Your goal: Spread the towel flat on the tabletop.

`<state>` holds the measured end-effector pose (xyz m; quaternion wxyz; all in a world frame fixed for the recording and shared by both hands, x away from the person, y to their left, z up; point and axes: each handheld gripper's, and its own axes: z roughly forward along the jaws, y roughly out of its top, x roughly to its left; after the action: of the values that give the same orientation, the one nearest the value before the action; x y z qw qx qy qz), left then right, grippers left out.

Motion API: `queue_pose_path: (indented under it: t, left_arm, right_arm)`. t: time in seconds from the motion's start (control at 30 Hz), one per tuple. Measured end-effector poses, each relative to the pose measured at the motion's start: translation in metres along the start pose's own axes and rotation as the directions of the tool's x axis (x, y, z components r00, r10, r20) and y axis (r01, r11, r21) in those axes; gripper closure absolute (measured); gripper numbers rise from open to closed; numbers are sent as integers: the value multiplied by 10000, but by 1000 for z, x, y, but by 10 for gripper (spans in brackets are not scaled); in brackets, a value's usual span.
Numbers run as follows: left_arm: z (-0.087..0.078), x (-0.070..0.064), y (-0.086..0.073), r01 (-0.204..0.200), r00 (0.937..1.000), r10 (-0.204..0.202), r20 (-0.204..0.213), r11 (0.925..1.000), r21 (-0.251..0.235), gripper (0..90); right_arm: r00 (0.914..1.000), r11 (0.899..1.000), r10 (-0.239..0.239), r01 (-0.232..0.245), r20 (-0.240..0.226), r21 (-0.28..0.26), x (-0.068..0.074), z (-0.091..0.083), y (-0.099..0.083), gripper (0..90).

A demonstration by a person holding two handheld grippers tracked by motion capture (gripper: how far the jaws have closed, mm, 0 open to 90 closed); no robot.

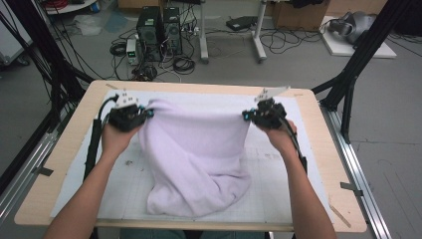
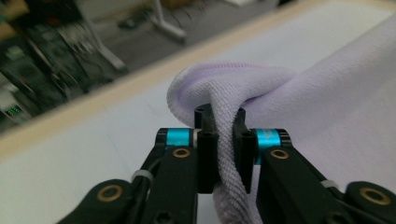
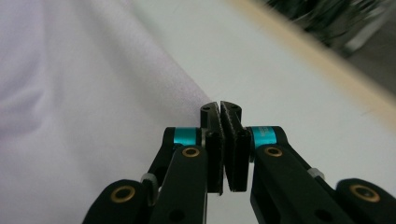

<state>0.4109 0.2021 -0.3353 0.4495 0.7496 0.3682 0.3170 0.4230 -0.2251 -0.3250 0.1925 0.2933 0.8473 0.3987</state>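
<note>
Lilac towel (image 1: 195, 154), soft, light and limp, hangs mid-worktop (image 1: 318, 144) between left gripper (image 1: 147, 112) and right gripper (image 1: 246, 115), each pinching a far top corner, near end slumped on the mat; likely best held at corners.

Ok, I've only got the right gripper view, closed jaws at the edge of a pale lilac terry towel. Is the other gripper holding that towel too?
Observer: Yes. In the left gripper view the left gripper is clamped on a folded corner of the pale lilac terry towel.
Operator: Is the towel lifted off the table?
Observer: Partly. The high view shows its top edge stretched between the left gripper and the right gripper, while its lower part lies bunched on the white gridded mat.
</note>
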Motion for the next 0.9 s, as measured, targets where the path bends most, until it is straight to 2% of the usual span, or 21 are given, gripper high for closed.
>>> queue_pose_path:
  t: [0.03, 0.07, 0.1, 0.17, 0.2, 0.23, 0.3, 0.33, 0.4, 0.43, 0.47, 0.5, 0.57, 0.6, 0.67, 0.8, 0.83, 0.9]
  left_arm:
    - [7, 4, 8, 197, 9995, -190, -255, 9995, 242, 658]
    - [14, 8, 11, 430, 9990, -421, -158, 9974, 582, 578]
    - [19, 9, 11, 447, 9990, -441, -87, 9948, 914, 543]
    - [24, 8, 3, 359, 9993, -374, 66, 9869, 1574, 514]
    - [25, 8, -4, 330, 9991, -374, 216, 9835, 1779, 493]
    - [25, 6, -12, 274, 9990, -334, 292, 9819, 1876, 480]
    - [23, 3, -28, 427, 9979, -521, 389, 9761, 2131, 480]
    - [21, 2, -36, 385, 9980, -489, 409, 9735, 2252, 470]
    - [17, 1, -50, 352, 9986, -435, 285, 9690, 2446, 448]
    - [16, 2, -55, 462, 9979, -565, 320, 9640, 2618, 432]
    - [15, 3, -59, 523, 9974, -643, 314, 9547, 2929, 411]
    - [12, 4, -62, 508, 9980, -596, 209, 9537, 2965, 382]
    - [3, 3, -67, 624, 9969, -728, 299, 9628, 2629, 379]
    - [0, 2, -69, 621, 9965, -745, 367, 9621, 2654, 381]
    - [-7, -4, -74, 534, 9958, -710, 584, 9639, 2609, 380]
    - [-18, -22, -84, 225, 9905, -562, 1253, 9666, 2554, 394]
    - [-20, -26, -86, 45, 9888, -443, 1427, 9634, 2682, 399]
    - [-25, -36, -89, -82, 9829, -377, 1802, 9690, 2471, 411]
  right_arm:
    - [9990, 9997, 35, -25, 452, -226, -6, -2, 9, 808]
    - [9974, 9992, 183, -158, 691, -369, -12, -2, 14, 732]
    - [9969, 9983, 427, -399, 666, -422, -16, 0, 15, 687]
    - [9959, 9965, 823, -817, 388, -174, -18, 7, 8, 649]
    - [9964, 9967, 810, -807, 263, -111, -16, 10, 2, 632]
    - [9964, 9964, 834, -836, 122, 141, -14, 13, -4, 624]
    - [9961, 9960, 878, -876, -56, 201, -7, 17, -18, 623]
    - [9949, 9950, 971, -964, -276, 241, -4, 19, -25, 619]
    - [9953, 9953, 848, -825, -464, 508, 7, 22, -36, 601]
    - [9954, 9955, 778, -746, -556, 587, 13, 22, -40, 592]
    - [9944, 9961, 752, -714, -741, 521, 18, 23, -44, 592]
    - [9936, 9962, 691, -640, -897, 585, 23, 23, -46, 581]
    - [9915, 9976, 489, -426, -1202, 548, 34, 21, -51, 572]
    - [9904, 9985, 333, -273, -1340, 464, 39, 20, -53, 568]
    - [9858, 9988, 352, -289, -1639, 406, 46, 17, -58, 555]
    - [9777, 9995, 256, -213, -2087, 230, 59, 14, -69, 544]
    - [9756, 9994, 289, -244, -2175, 232, 62, 13, -73, 539]
    - [9736, 9993, 329, -281, -2260, 243, 67, 11, -78, 527]
